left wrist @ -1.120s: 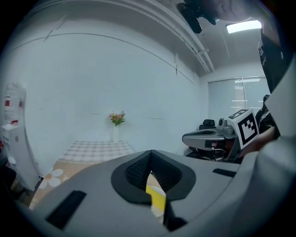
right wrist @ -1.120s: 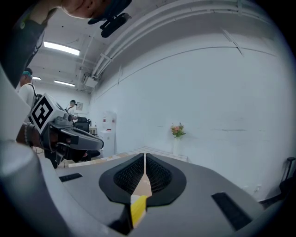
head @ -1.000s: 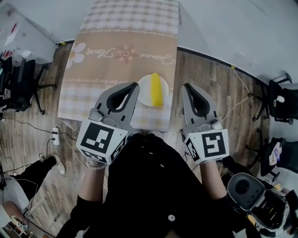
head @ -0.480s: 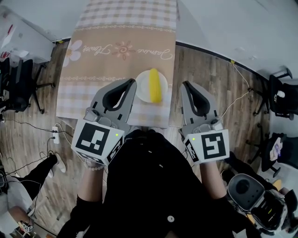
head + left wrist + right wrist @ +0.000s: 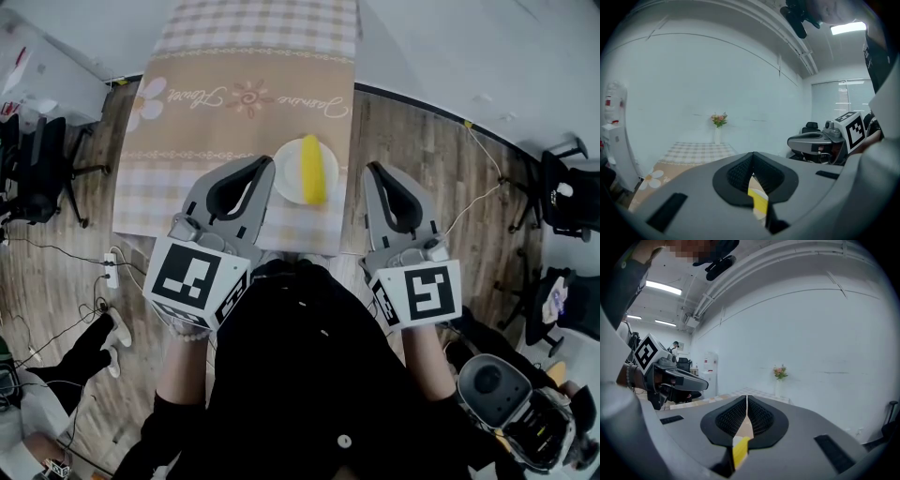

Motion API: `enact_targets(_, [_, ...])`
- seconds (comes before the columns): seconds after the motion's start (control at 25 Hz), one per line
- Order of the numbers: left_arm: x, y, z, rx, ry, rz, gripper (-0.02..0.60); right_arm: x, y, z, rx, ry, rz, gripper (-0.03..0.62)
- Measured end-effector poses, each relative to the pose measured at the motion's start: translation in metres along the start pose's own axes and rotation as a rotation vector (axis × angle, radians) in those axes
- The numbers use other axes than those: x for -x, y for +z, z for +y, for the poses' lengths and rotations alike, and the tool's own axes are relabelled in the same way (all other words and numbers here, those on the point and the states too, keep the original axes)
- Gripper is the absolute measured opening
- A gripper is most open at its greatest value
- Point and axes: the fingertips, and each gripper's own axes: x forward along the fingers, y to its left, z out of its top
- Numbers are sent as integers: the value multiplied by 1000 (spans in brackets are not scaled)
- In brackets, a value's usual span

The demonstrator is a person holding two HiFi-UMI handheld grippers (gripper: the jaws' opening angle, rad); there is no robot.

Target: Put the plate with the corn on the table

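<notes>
A white plate (image 5: 284, 170) with a yellow corn cob (image 5: 311, 169) lies on the table (image 5: 216, 141), near its front right corner. My left gripper (image 5: 265, 167) is shut and empty, its tip just left of the plate. My right gripper (image 5: 372, 172) is shut too, right of the plate and off the table's edge. In the left gripper view the left gripper (image 5: 752, 157) has its jaws closed, and the corn (image 5: 758, 202) shows through the gap below the tips. In the right gripper view a strip of corn (image 5: 740, 449) shows under the closed right gripper (image 5: 747, 399).
A checked and beige cloth covers the table, with a vase of flowers (image 5: 718, 123) at its far end. Office chairs stand at the left (image 5: 37, 173) and right (image 5: 567, 202). A power strip (image 5: 111, 272) and cables lie on the wooden floor. A round appliance (image 5: 506, 394) sits at lower right.
The plate with the corn sits slightly higher in view than a second ago. The left gripper shifted a little to the left. Both grippers stay shut.
</notes>
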Motion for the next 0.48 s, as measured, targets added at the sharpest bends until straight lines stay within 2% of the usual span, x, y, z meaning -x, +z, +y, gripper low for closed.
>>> enact_targets(0.48, [-3, -1, 4, 10, 2, 7, 14, -3, -4, -1, -4, 1, 15, 44])
